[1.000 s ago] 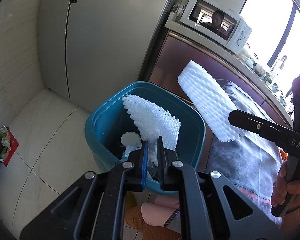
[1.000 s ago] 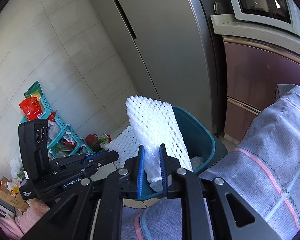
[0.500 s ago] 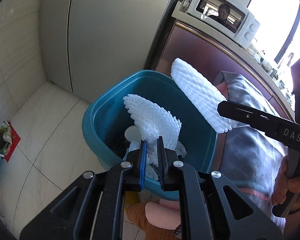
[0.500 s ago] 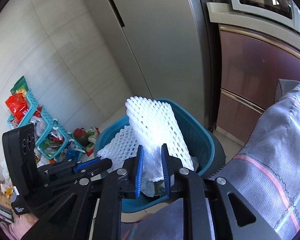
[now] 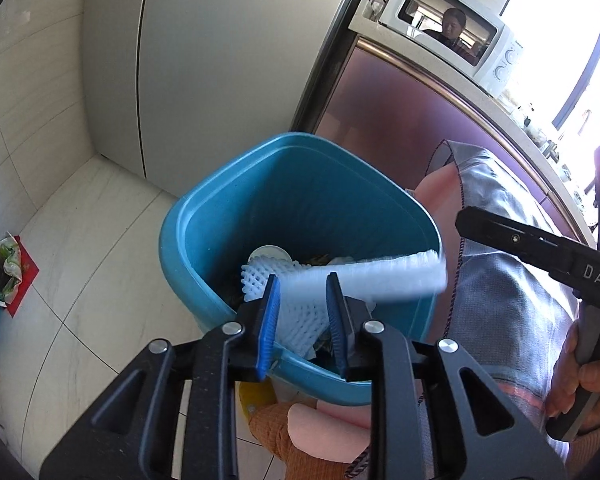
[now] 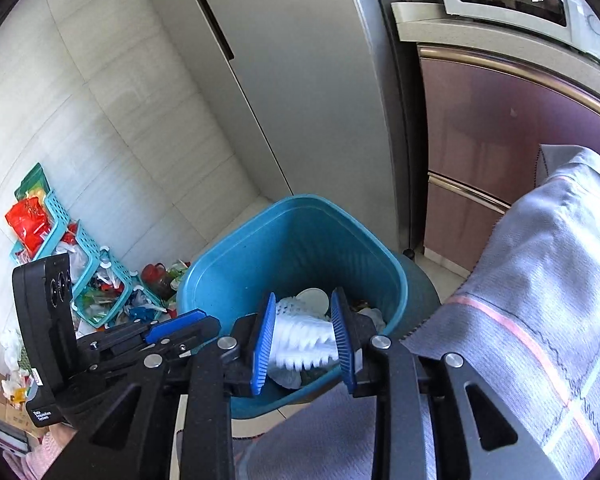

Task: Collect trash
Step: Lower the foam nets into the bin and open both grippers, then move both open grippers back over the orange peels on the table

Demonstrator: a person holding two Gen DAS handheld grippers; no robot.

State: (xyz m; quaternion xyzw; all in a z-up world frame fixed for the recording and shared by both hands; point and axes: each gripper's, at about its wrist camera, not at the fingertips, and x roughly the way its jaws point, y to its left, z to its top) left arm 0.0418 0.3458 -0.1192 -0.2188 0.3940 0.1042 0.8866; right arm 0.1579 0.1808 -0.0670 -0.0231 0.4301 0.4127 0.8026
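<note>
— Foam nets, white ones: why are both grippers above the teal trash bin?

— So the nets fall inside. The left gripper has just been opening its jaws; its foam net lies loose between the spread pads, over the near rim.

— And the right gripper?

— Its jaws have just been opening too. The second foam net is blurred between the pads; I judge it is dropping into the bin.
</note>
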